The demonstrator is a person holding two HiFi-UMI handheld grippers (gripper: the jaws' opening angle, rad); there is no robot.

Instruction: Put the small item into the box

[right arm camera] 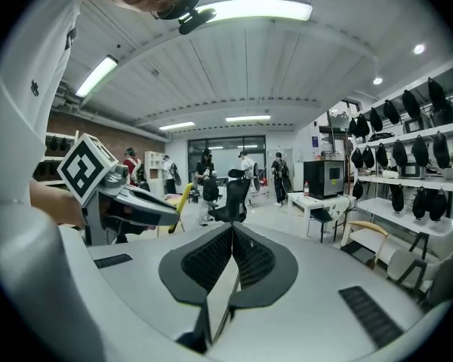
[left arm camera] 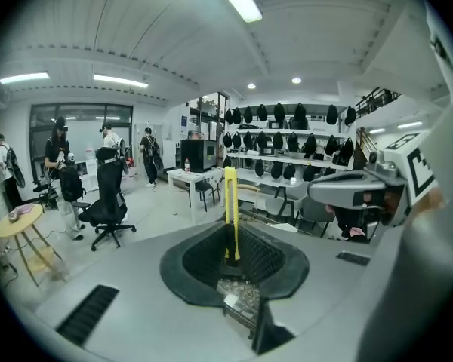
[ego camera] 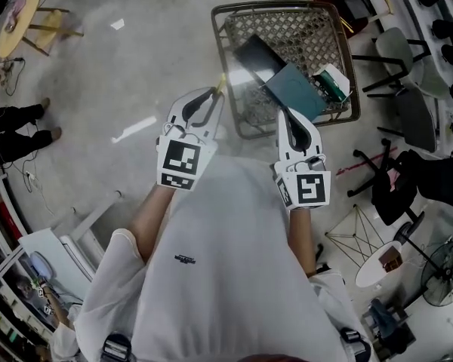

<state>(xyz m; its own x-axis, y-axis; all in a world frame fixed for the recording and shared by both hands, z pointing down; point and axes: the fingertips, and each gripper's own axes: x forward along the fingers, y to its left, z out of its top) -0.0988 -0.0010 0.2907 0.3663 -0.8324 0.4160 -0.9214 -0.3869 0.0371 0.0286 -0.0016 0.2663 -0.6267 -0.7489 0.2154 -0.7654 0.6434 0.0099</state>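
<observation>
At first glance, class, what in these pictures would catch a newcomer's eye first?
The thin yellow strip draws the eye first, standing upright and pinched in the left gripper. Next comes the wire basket on the floor beyond both grippers, holding a teal box and other flat things. The right gripper is shut with nothing in it.

basket (ego camera: 287,29): metal wire mesh | floor (ego camera: 136,59): glossy, smooth | yellow stick (left arm camera: 230,202): smooth plastic
</observation>
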